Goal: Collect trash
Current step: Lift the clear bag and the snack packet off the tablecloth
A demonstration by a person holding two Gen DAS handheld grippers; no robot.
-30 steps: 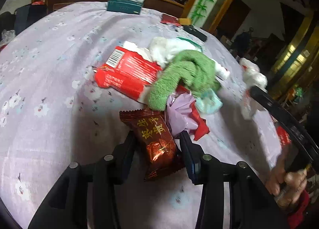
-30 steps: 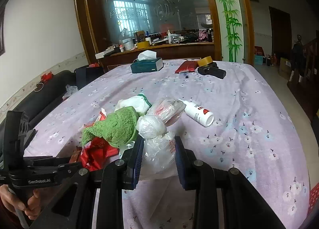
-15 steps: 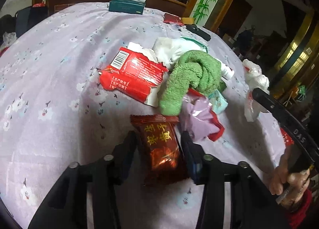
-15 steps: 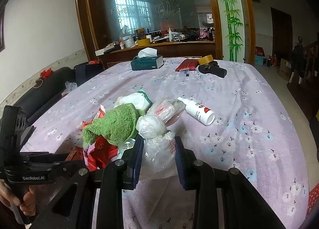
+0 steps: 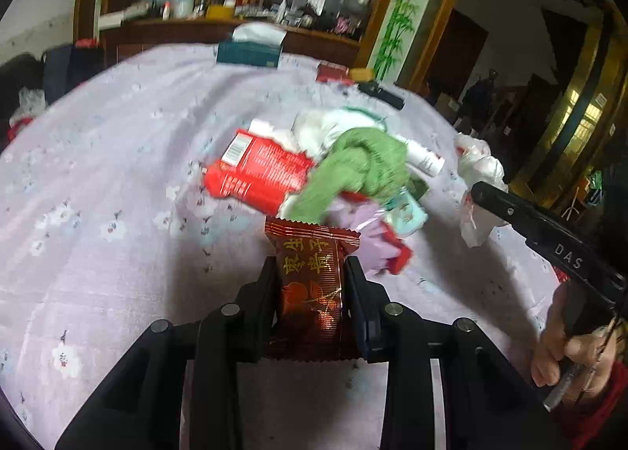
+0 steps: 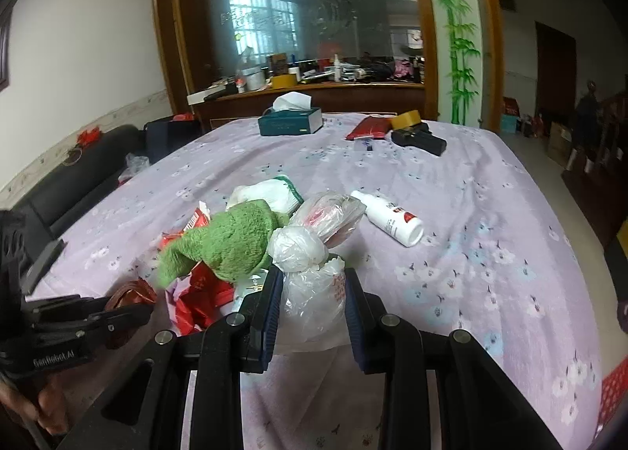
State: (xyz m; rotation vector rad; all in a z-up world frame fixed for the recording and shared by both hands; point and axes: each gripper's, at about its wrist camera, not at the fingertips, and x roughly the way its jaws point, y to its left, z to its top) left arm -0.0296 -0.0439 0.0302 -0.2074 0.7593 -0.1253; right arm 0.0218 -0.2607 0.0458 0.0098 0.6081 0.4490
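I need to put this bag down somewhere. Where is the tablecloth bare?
Bare cloth lies right of the white bottle up to the table's right edge, and between the pile and the tissue box. It is crowded around the green towel, where wrappers and bags overlap.

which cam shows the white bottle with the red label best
The right wrist view: the white bottle lies whole and sharp on the purple tablecloth, clear of the pile. The left wrist view shows only its blurred end poking out behind the green towel.

left claw [image 5: 310, 285] closing | pinching brown snack packet [image 5: 312, 277] | above tablecloth [image 5: 117, 183]
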